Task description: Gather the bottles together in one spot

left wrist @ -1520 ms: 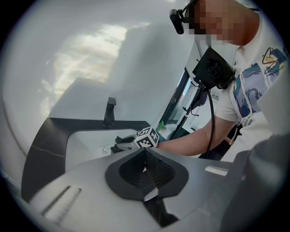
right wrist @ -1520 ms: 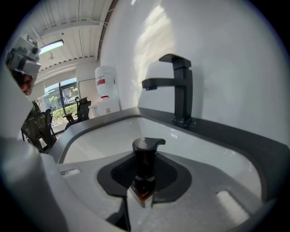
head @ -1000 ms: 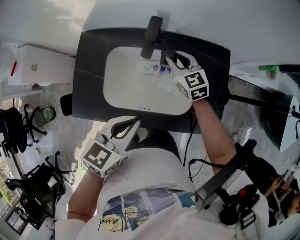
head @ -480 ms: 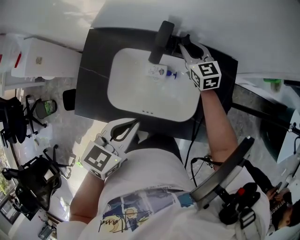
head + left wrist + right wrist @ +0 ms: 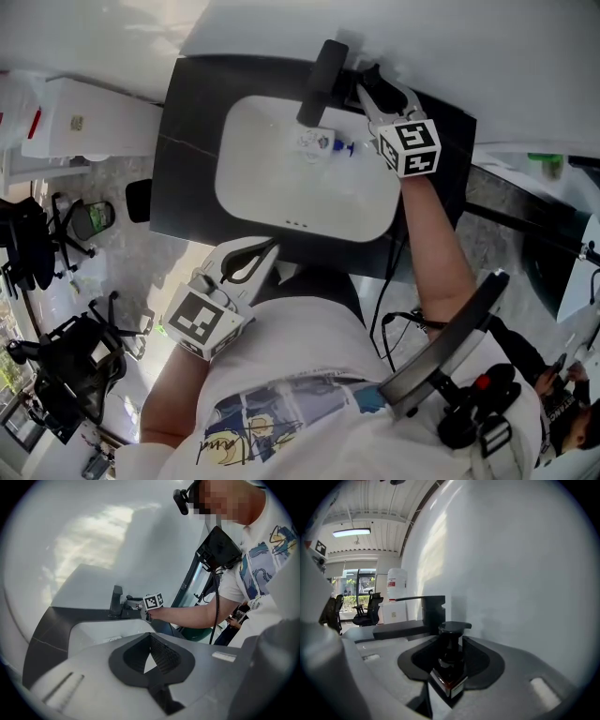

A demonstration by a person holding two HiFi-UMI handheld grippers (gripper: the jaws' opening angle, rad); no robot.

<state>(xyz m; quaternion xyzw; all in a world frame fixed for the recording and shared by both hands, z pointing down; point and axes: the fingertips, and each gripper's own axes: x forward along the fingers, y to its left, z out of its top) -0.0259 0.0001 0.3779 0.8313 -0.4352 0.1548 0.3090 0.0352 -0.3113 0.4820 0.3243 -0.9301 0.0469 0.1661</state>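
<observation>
A small dark bottle (image 5: 451, 660) with a black cap stands upright between the jaws of my right gripper (image 5: 449, 677), beside the black faucet (image 5: 433, 611). The jaws are opening, and a gap shows on each side of the bottle. In the head view the right gripper (image 5: 366, 82) is over the back of the black counter (image 5: 187, 141), just right of the faucet (image 5: 319, 80). Clear bottles (image 5: 314, 142), one with a blue cap, lie in the white basin (image 5: 272, 192) below the faucet. My left gripper (image 5: 267, 248) hangs shut and empty in front of the counter, near my body.
A white wall rises directly behind the counter. Left of the counter stands a white cabinet (image 5: 80, 127), with office chairs (image 5: 56, 375) on the floor. A black frame (image 5: 450, 356) and cables hang at my right side.
The right gripper went from above the basin to the back of the counter beside the faucet. Over the last half second it has hardly moved. The left gripper stayed put.
</observation>
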